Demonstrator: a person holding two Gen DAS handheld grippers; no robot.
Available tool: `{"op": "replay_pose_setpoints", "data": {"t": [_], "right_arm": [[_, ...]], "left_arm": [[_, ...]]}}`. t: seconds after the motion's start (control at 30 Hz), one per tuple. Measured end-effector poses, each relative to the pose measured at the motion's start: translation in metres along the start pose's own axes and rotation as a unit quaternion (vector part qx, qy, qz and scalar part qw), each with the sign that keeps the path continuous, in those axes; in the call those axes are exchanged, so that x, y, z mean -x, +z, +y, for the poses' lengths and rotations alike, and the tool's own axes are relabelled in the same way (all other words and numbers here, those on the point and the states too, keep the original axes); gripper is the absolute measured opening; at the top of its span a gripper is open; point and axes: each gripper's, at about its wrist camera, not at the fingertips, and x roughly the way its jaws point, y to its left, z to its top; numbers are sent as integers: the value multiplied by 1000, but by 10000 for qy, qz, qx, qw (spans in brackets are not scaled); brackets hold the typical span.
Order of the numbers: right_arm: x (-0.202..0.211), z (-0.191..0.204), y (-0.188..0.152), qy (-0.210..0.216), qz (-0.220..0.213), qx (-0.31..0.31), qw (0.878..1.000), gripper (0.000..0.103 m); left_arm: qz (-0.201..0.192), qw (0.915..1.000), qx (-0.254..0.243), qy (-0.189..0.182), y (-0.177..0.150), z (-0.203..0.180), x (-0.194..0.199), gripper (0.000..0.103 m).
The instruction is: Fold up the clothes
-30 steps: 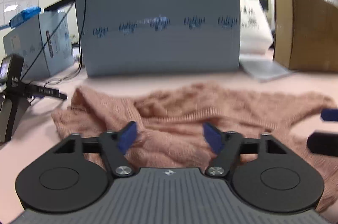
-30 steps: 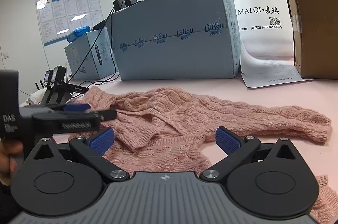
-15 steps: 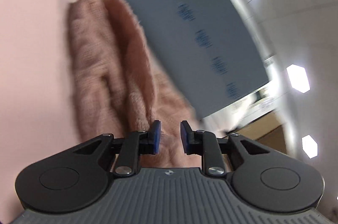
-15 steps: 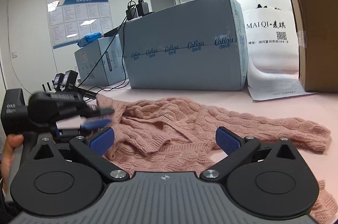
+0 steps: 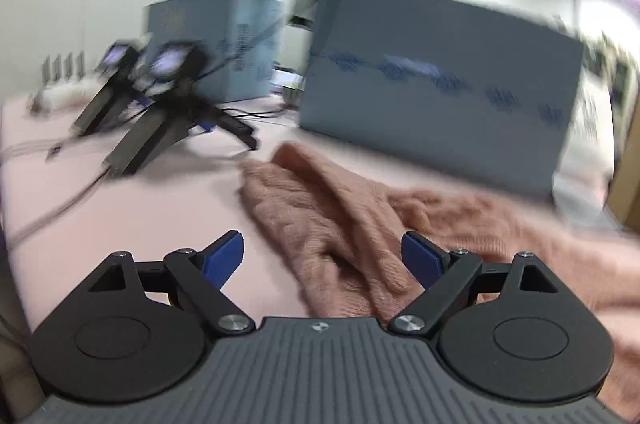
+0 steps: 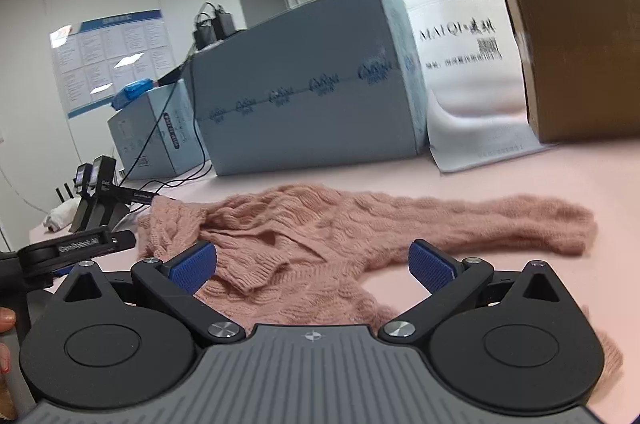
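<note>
A pink knitted sweater (image 6: 320,224) lies crumpled on the pink table (image 6: 560,176), one sleeve (image 6: 520,220) stretched to the right. In the left wrist view the sweater (image 5: 340,216) runs from between my fingers to the right; this view is blurred. My left gripper (image 5: 322,256) is open and empty over the sweater's left part. My right gripper (image 6: 312,262) is open and empty, just above the sweater's near edge. The left gripper also shows at the left edge of the right wrist view (image 6: 76,244).
A large blue-grey box (image 6: 304,84) stands behind the sweater, a smaller one (image 6: 152,136) left of it. A white bag (image 6: 468,80) and a brown carton (image 6: 580,44) stand at the back right. Black stands with cables (image 5: 152,104) sit at the left.
My left gripper was shut on the sweater half a second ago; now it is open and has swung level again. My right gripper has stayed open and tilted slightly.
</note>
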Motion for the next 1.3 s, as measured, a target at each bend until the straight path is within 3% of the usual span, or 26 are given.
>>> {"op": "replay_pose_setpoints", "data": {"t": [0.13, 0.27, 0.43, 0.57, 0.73, 0.8, 0.9, 0.97, 1.03, 1.17, 1.3], "right_arm": [[-8, -12, -1, 354, 434, -496, 9972, 103], [-17, -19, -4, 459, 821, -795, 9924, 103], [-16, -14, -12, 474, 965, -783, 9911, 103], [-16, -12, -12, 658, 1000, -819, 9894, 103], [-17, -16, -10, 1200, 1027, -1140, 9808, 103], [-17, -18, -10, 1416, 1036, -1267, 9763, 103], [-39, -29, -2, 1968, 1408, -2005, 9493, 103], [-54, -29, 1, 1987, 1632, -2499, 9335, 103], [-67, -21, 7, 1901, 1656, -2762, 9274, 103], [-100, 5, 16, 2219, 1842, -3203, 9024, 103], [-132, 47, 24, 2142, 1945, -2817, 9148, 102]], "left_arm": [[-423, 9976, -457, -311, 3, -32, 17, 87], [-95, 9962, -669, -542, 5, -54, 6, 87], [302, 9956, -787, -401, -6, -57, -7, 87], [591, 9956, -676, -275, -15, -42, -14, 87], [747, 9970, -65, -182, -27, -1, -13, 87], [800, 9962, 243, -250, -29, 15, -11, 87], [727, 9947, 652, -324, -30, 36, -10, 87], [615, 9946, 797, -270, -31, 44, -8, 87], [455, 9941, 959, -204, -33, 53, -4, 87], [340, 9899, 1264, -542, -39, 68, -1, 87], [286, 9918, 1103, -582, -40, 64, 1, 88]]}}
